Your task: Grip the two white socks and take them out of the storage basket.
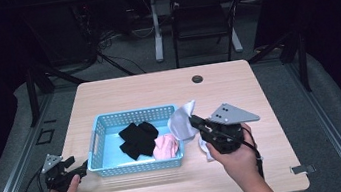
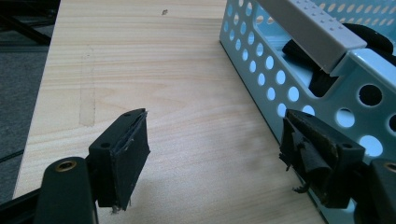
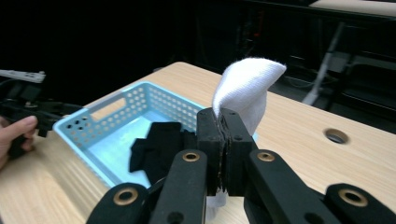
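My right hand-held gripper [image 3: 223, 140] clamped on white sock [image 3: 247, 88], just beside basket [image 1: 111, 120] right end. Sock light, limp, droops; pinch mid-fabric. My left hand-held gripper [image 2: 215, 158] wide, empty, beside basket's left wall.

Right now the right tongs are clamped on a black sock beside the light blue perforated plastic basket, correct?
Not quite: the right tongs are clamped on a white sock, not a black one, as the right gripper view shows. They are beside the light blue perforated plastic basket.

You are working at a light wooden table [image 1: 122, 90]; a blue perforated basket [image 1: 133, 116] is sitting directly on it, near your side.
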`<action>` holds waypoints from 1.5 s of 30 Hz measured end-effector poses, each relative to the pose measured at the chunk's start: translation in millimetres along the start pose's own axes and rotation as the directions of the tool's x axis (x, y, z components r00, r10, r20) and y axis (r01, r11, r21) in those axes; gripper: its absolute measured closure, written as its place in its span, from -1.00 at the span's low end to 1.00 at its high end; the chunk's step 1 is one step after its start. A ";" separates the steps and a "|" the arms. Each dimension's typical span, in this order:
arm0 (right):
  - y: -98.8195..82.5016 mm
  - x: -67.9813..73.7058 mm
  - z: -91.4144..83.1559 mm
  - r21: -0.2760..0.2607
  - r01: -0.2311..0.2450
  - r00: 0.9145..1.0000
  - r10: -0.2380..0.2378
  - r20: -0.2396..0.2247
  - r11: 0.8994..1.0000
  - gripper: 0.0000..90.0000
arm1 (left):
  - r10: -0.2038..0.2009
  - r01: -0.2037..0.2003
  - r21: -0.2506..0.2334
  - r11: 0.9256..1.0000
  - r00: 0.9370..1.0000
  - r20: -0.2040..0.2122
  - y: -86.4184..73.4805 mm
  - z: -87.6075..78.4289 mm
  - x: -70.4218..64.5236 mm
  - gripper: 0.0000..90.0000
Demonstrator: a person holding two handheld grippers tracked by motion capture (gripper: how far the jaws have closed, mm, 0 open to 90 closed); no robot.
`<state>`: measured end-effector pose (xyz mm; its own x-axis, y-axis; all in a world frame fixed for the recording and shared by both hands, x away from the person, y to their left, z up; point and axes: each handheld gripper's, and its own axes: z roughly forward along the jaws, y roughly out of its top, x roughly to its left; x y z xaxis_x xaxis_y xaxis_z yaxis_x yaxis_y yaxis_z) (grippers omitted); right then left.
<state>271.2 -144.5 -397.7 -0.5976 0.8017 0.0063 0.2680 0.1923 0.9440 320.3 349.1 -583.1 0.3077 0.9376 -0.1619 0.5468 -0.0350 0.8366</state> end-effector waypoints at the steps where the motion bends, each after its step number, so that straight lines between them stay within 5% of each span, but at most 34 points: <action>1: -2.7 -3.8 -4.6 0.006 -0.006 1.000 0.006 0.014 1.000 0.97 | 0.002 -0.002 0.007 1.000 1.000 0.000 0.3 -0.4 0.0 -0.48; 8: -23.6 -19.2 -11.8 0.038 -0.044 0.997 0.041 0.068 0.998 0.97 | 0.004 -0.004 0.009 1.000 1.000 -0.001 0.2 -0.3 -0.1 -0.48; 23: -77.1 -42.8 11.5 0.143 -0.152 0.983 0.134 0.125 0.978 0.96 | 0.000 0.000 0.001 1.000 1.000 -0.001 -0.2 0.0 0.1 -0.48; 37: -138.4 -89.4 4.8 0.249 -0.323 0.925 0.250 0.286 0.913 0.96 | 0.006 -0.006 0.011 1.000 1.000 -0.001 0.1 0.0 -0.1 -0.48; 41: -146.5 -94.5 3.0 0.269 -0.346 0.918 0.264 0.297 0.899 0.92 | 0.006 -0.006 0.010 1.000 1.000 0.000 0.1 -0.1 -0.1 -0.48; 45: -153.6 -95.3 1.2 0.274 -0.349 0.914 0.260 0.312 0.896 0.73 | 0.004 -0.004 0.009 1.000 1.000 0.000 0.0 -0.1 0.0 -0.48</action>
<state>287.9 -249.7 -543.7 -0.2409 0.9591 0.1485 0.6558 0.0481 0.7534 320.2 349.1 -583.0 0.3100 0.9374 -0.1585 0.5527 -0.0421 0.8323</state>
